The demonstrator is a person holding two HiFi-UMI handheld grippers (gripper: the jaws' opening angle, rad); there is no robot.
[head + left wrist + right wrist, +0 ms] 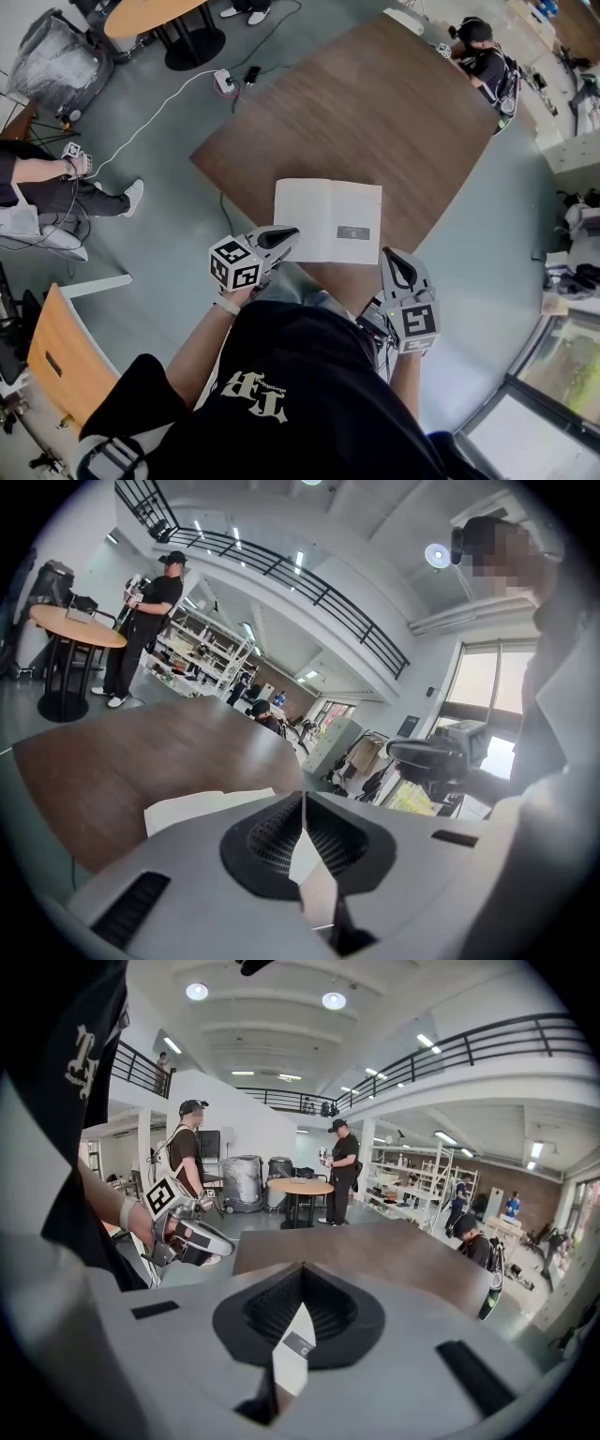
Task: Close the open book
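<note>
Open brown table [394,103] is stretching wide beyond and right of the open book [328,220]. The left gripper [291,233] is crowding the book's near left corner, seemingly touching it, and the right gripper [393,255] is hanging near its right corner.

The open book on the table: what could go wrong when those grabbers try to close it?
The book lies flat close to the table's near edge, so a push could slide it off. The left gripper and right gripper both have jaws together; nudging a thin page rather than the cover might crease it.
</note>
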